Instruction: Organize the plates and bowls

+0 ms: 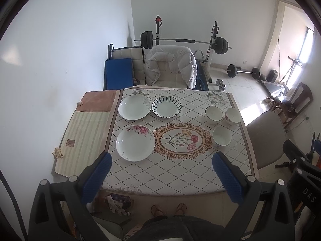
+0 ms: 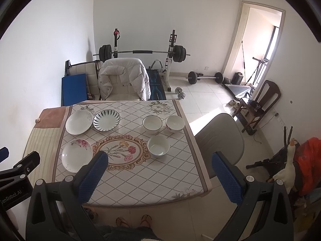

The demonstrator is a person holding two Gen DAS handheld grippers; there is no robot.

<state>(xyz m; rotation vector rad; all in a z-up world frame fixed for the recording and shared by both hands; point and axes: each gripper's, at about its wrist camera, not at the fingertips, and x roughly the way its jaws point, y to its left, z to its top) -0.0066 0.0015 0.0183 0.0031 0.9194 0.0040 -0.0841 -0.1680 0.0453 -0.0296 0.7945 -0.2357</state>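
Nothing had been gathered yet, so this looked like the opening step; the left tool (image 1: 161,165) and right tool (image 2: 160,165) both hung released and empty above the near edge of the surface (image 1: 170,176); 3 plates lay apart on its left side: a pink-flowered plate (image 1: 135,143), a plain white plate (image 1: 134,107) and a striped plate (image 1: 166,107); 3 bowls (image 2: 158,146) stood apart on the right, all seemingly empty; next probably came reaching down to a rim for stacking.

place: home room | cues: dining table (image 1: 170,172); barbell rack (image 1: 180,40); chair (image 2: 260,100)
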